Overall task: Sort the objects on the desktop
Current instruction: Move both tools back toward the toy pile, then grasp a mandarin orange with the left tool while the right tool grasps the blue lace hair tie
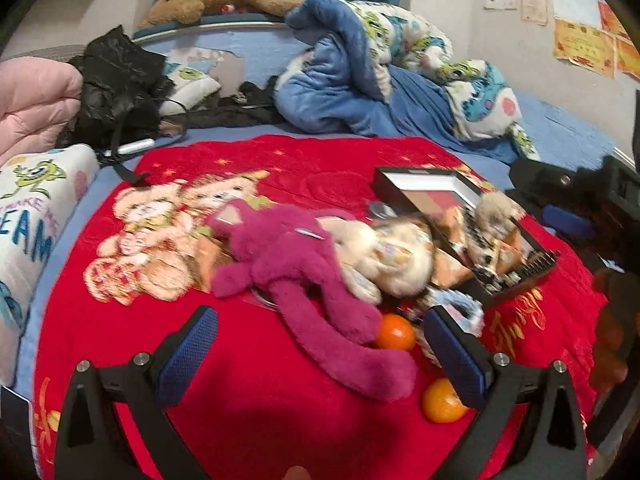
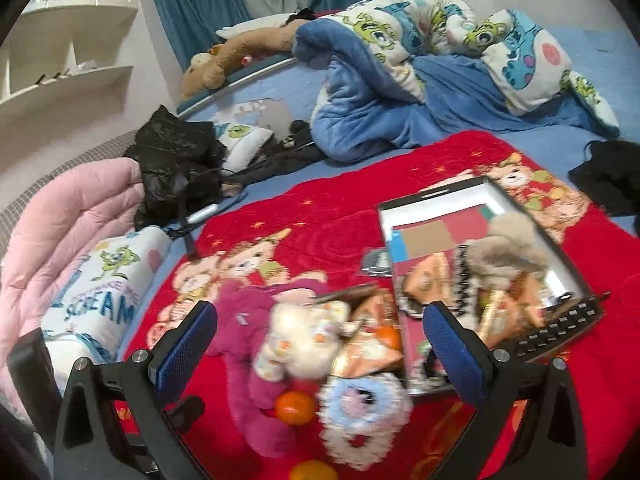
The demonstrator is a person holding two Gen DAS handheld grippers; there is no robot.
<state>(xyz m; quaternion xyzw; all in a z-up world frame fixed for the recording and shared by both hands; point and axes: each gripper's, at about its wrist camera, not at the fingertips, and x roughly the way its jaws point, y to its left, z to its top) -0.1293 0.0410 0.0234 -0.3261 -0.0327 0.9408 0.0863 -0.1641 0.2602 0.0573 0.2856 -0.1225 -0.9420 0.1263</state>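
Observation:
A magenta plush toy [image 1: 304,280] [image 2: 248,320] lies on a red blanket [image 1: 248,400] [image 2: 320,216], with a cream plush toy [image 1: 384,260] [image 2: 304,344] beside it. Two oranges [image 1: 395,333] [image 1: 442,400] sit near the plush's leg; one orange [image 2: 295,407] shows between the toys. A black tray [image 1: 472,216] [image 2: 500,240] holds snack packets and a beige furry item [image 2: 508,248]. A blue-and-white knitted piece [image 2: 360,412] lies in front. My left gripper [image 1: 320,360] is open above the plush's leg. My right gripper [image 2: 320,356] is open over the toys.
A crumpled blue cartoon quilt [image 1: 380,72] [image 2: 420,80] lies behind the red blanket. Black clothing [image 1: 116,88] [image 2: 176,168] and a pink duvet [image 1: 32,108] [image 2: 68,232] are at the left. A printed pillow [image 1: 28,216] [image 2: 104,292] borders the blanket. White shelves [image 2: 68,40] stand far left.

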